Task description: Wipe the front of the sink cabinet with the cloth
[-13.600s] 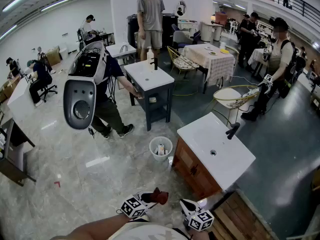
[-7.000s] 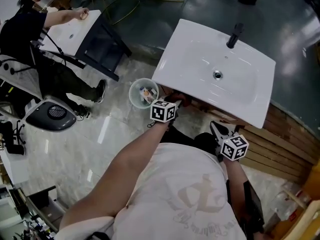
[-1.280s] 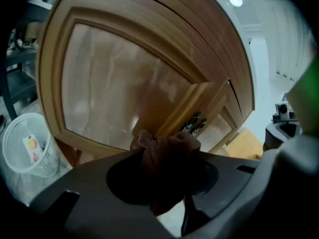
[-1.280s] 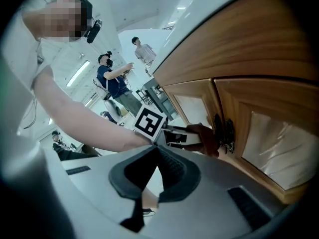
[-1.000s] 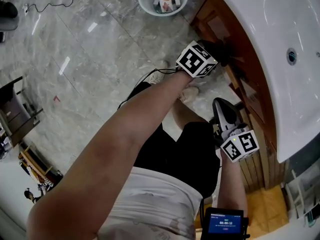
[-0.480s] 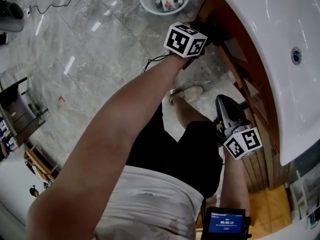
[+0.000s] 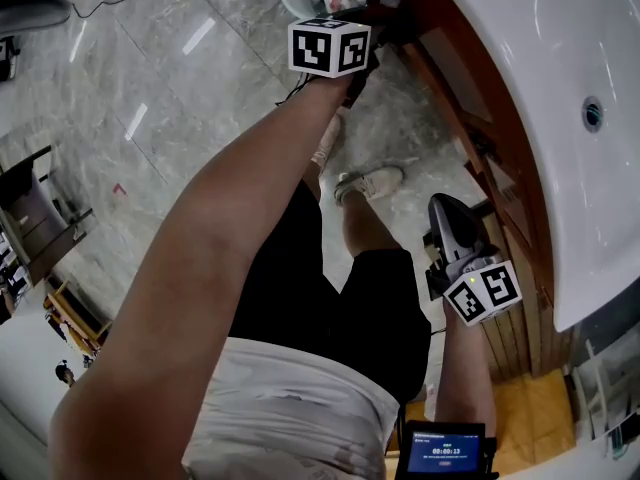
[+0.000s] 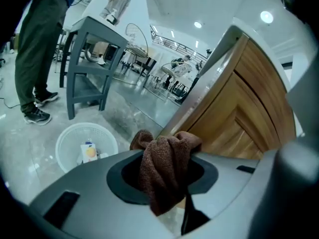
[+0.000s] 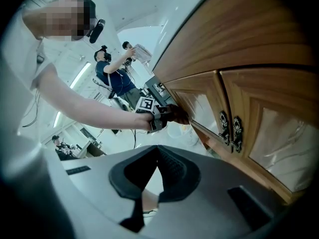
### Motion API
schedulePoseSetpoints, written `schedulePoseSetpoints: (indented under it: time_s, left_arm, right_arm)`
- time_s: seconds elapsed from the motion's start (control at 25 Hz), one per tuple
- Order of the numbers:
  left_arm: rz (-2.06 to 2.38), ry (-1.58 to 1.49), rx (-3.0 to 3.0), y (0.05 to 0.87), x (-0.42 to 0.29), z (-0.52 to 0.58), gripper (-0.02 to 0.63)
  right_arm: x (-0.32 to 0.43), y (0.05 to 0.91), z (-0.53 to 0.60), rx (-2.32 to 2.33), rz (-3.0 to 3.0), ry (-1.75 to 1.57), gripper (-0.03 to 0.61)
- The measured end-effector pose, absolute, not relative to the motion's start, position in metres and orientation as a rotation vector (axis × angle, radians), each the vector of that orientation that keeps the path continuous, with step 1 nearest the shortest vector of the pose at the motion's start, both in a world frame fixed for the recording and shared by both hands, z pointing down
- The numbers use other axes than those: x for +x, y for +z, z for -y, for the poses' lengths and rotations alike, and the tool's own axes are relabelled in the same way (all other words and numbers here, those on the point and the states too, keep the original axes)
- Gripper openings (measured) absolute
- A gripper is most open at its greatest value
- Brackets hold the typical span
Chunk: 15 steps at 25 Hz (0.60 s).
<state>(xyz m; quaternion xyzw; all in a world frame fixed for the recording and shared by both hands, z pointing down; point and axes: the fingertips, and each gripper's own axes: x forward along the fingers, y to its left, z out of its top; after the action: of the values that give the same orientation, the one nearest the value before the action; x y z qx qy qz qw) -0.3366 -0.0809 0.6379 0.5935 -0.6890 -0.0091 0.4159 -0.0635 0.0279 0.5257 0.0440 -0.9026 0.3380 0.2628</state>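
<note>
The brown cloth [image 8: 167, 158] is clamped in the left tool [image 8: 162, 183], whose jaws close on its middle. In the left gripper view it is a bunched roll with its long axis running up and down the frame; the knotted end points up at the near corner of the wooden sink cabinet [image 8: 239, 108], and the loose end hangs toward the bottom edge. I cannot tell whether the cloth is actually touching the wood (the right gripper view, at frame centre, puts it right at the cabinet's front edge). A white wastebasket [image 8: 84, 143] sits on the marble floor [image 8: 30, 148] at lower left. In the head view the white basin [image 7: 560, 118] fills the upper right. The right tool [image 9: 158, 168] has its jaws together with nothing between them; it hangs beside the cabinet doors, near their dark metal handles [image 9: 229, 128], apart from the wood.
</note>
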Motion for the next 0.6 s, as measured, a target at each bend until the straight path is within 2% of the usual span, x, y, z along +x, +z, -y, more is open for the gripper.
schedulePoseSetpoints:
  time_s: [0.2,0.6]
  left_arm:
    - [1.748,0.027,1.492,0.645,-0.331,0.079,0.141]
    - [1.605,0.172,1.659,0.666,-0.247,0.086,0.141]
  right_arm:
    - [-0.058,0.52,-0.038,0.077,2.435,0.926,0.012]
    - [-0.054,0.527,-0.02,0.087,2.47,0.914,0.012]
